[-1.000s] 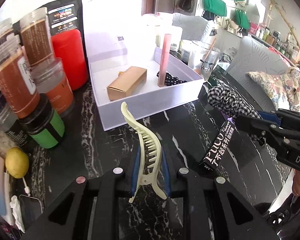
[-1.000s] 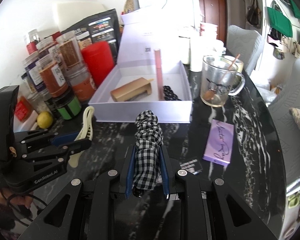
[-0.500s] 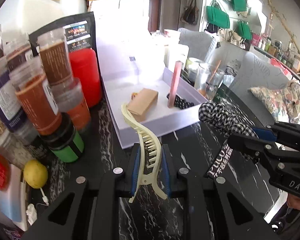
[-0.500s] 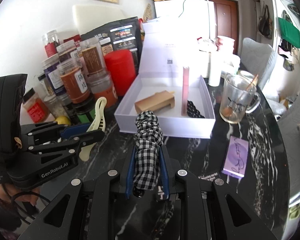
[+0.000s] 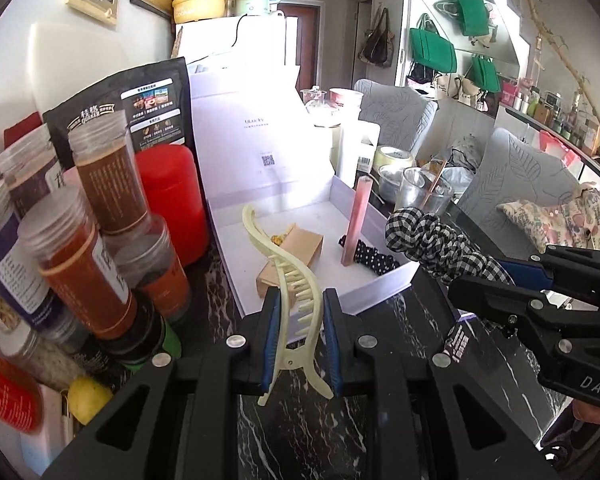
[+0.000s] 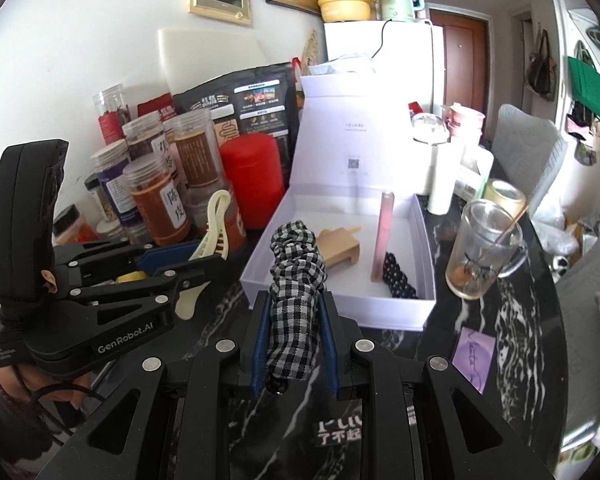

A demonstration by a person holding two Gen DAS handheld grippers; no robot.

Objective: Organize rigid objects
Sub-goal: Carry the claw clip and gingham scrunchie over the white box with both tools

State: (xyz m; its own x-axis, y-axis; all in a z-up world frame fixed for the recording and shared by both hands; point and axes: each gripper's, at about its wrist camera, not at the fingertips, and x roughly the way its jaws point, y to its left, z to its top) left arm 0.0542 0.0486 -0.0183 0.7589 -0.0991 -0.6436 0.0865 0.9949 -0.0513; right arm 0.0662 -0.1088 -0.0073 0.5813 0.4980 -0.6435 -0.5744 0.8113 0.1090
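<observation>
Fingers [image 5: 274, 328] of the left gripper [image 5: 298, 334] are clamped on a pale-yellow plastic claw hair clip [image 5: 288, 280], raised since a second ago toward the open white cardboard box [image 5: 380, 284]. Rightward, a black-and-white checked fabric scrunchie [image 6: 296, 280] is gripped by the right gripper [image 6: 294, 344], likewise lifted off the dark marble surface [image 6: 512, 312]; box placement seems imminent.

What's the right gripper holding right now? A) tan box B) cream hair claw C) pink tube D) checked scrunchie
D: the right gripper is shut on the checked scrunchie; the cream hair claw sits in the left gripper.
</observation>
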